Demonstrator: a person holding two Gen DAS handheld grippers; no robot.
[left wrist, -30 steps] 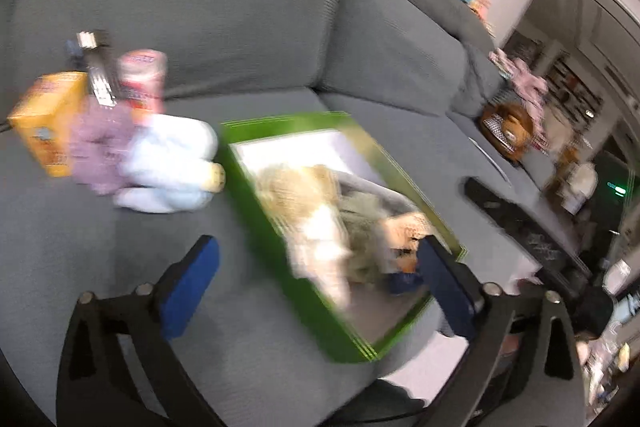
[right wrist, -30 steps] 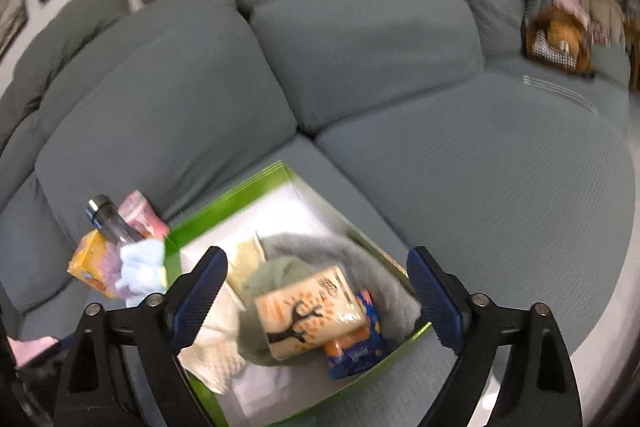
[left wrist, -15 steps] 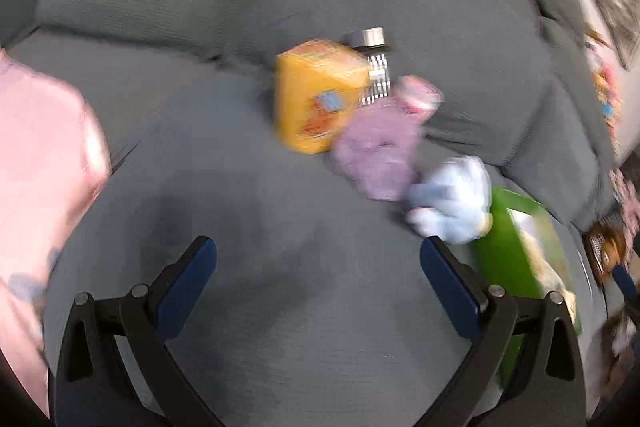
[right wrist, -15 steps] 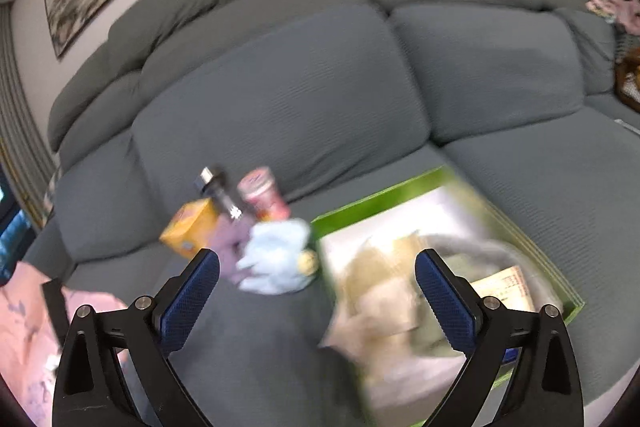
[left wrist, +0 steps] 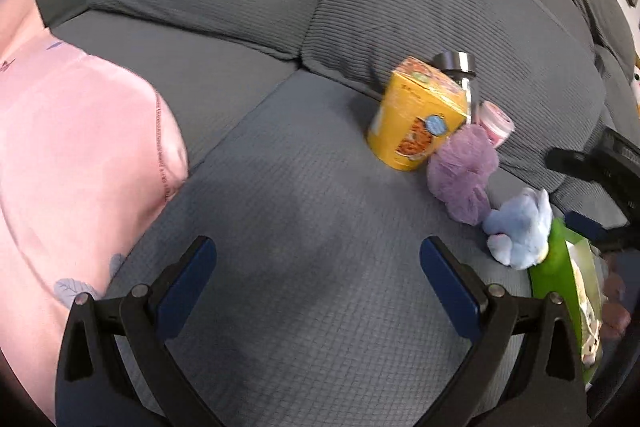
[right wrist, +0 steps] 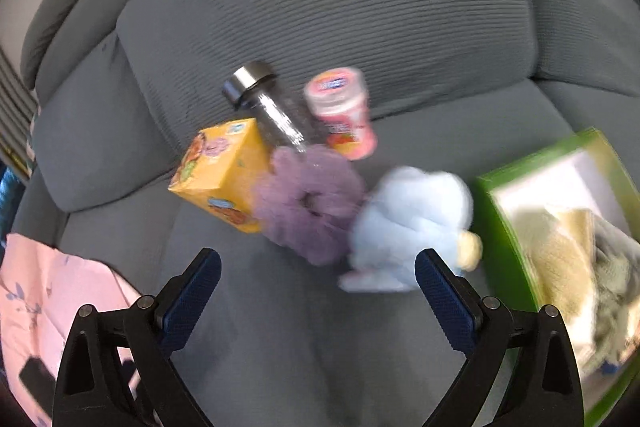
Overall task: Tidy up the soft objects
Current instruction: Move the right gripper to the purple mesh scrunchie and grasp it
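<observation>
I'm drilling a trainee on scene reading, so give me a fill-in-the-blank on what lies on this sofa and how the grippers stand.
1. The fluffy scrunchie beside the yellow carton is ____ in colour.
2. The box holding folded cloths has a ____ rim.
3. The right gripper and the left gripper both hold ____.
4. The light blue plush toy lies between the scrunchie and the ____.

Missing words: purple; green; nothing; box
</observation>
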